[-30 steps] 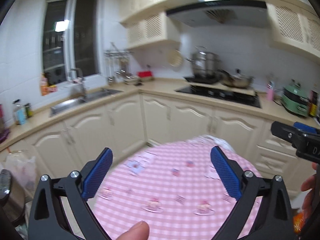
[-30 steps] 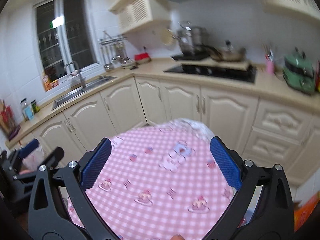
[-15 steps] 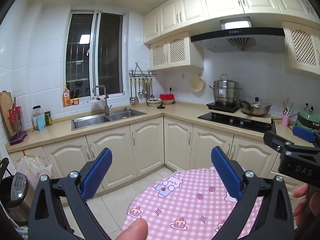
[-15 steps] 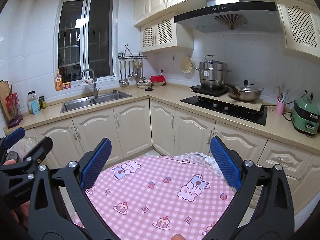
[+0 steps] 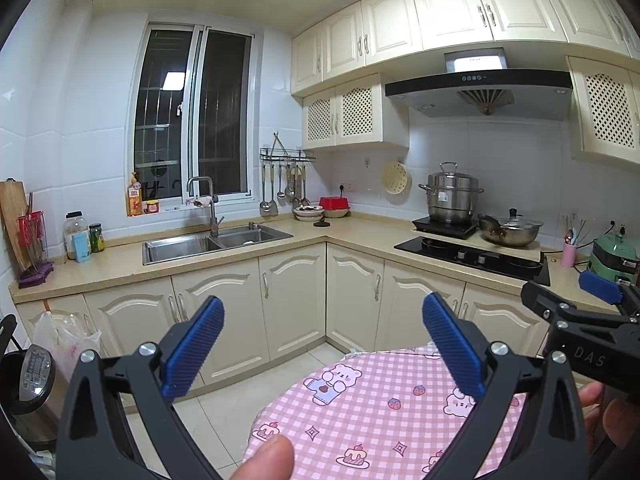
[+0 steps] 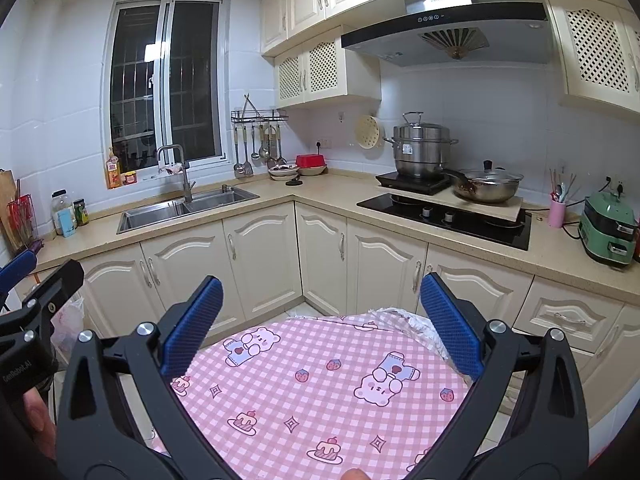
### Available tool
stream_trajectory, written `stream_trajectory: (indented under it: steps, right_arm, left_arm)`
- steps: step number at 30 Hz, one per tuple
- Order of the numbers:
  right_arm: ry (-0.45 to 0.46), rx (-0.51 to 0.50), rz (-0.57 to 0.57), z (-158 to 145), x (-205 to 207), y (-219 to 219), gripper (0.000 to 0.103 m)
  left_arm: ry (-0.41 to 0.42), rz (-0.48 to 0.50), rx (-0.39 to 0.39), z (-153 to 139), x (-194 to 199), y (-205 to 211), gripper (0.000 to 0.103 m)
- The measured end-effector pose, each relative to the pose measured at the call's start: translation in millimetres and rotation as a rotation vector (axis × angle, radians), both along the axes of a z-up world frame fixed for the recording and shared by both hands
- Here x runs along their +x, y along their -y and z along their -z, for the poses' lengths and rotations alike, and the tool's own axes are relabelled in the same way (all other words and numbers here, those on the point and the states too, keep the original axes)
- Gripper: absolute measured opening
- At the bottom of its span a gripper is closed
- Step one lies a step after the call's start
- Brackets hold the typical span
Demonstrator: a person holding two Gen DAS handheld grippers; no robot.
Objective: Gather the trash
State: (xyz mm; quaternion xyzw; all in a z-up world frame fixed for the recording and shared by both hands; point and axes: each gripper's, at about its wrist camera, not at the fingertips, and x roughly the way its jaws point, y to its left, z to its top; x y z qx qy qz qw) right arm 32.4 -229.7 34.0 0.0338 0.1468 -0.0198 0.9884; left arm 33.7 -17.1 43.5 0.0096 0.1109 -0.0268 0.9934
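**Q:** What does your left wrist view show?

**A:** My left gripper (image 5: 322,346) is wide open and holds nothing. Below it is a round table with a pink checked cloth (image 5: 372,412), which looks bare. No trash shows on it. Far left, a plastic bag (image 5: 66,340) hangs by the cabinets. My right gripper (image 5: 576,312) pokes in at the right edge.

**Q:** And the right wrist view?

**A:** My right gripper (image 6: 320,328) is also wide open and empty. Crumpled foil or clear wrap (image 6: 404,320) lies at the far right edge of the table (image 6: 304,392), its length along the rim, partly behind my right finger. I judge that is the trash; the right hand is nearer.
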Motion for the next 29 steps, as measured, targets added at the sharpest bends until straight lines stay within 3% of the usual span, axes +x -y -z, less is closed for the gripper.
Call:
stream_trajectory:
  steps: [9, 18, 29]
  right_arm:
    - [0.001, 0.007, -0.001, 0, 0, 2, 0.097]
    - [0.007, 0.016, -0.003, 1, 0, 4, 0.097]
    - [0.014, 0.033, -0.006, 1, -2, 8, 0.097]
  left_arm:
    - [0.006, 0.017, 0.007, 2, 1, 5, 0.097]
    - [0.087, 0.011, -0.004, 1, -5, 7, 0.097]
    - [0.064, -0.007, 0.002, 4, 0, 11, 0.097]
